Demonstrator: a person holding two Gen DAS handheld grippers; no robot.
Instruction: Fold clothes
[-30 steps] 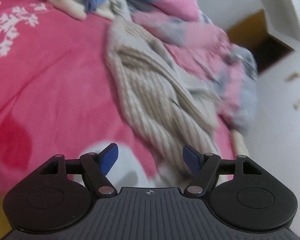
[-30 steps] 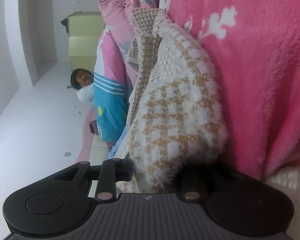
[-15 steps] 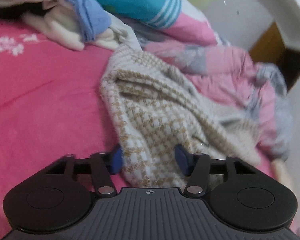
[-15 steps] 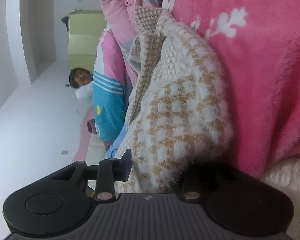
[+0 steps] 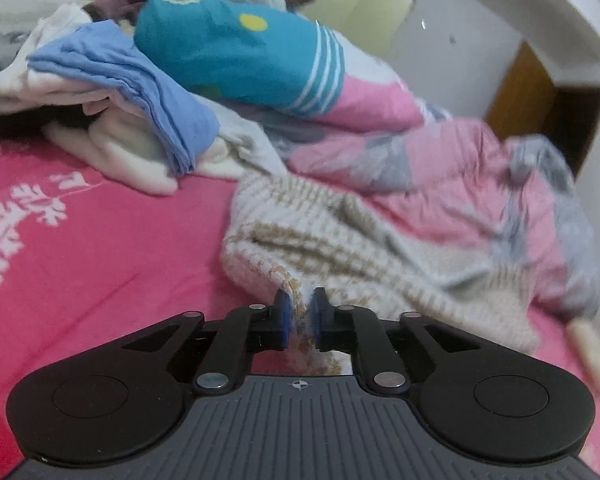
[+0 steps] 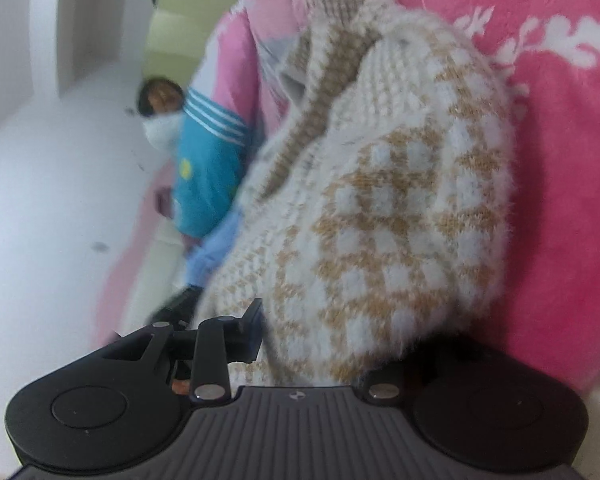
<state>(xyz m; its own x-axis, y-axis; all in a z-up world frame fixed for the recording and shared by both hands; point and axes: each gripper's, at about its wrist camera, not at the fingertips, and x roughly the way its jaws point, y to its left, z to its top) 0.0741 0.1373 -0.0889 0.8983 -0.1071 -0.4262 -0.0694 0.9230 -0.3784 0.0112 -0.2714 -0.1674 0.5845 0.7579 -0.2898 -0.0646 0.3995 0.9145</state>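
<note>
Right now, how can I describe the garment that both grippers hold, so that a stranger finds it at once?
Look at the bright pink blanket with white leaf prints that covers the bed. On it, beside the rumpled pale pink and grey quilt, lies a fuzzy cream knitted sweater with a tan check pattern. It alone is knitted and checked; the folded clothes near it are plain blue and white.
</note>
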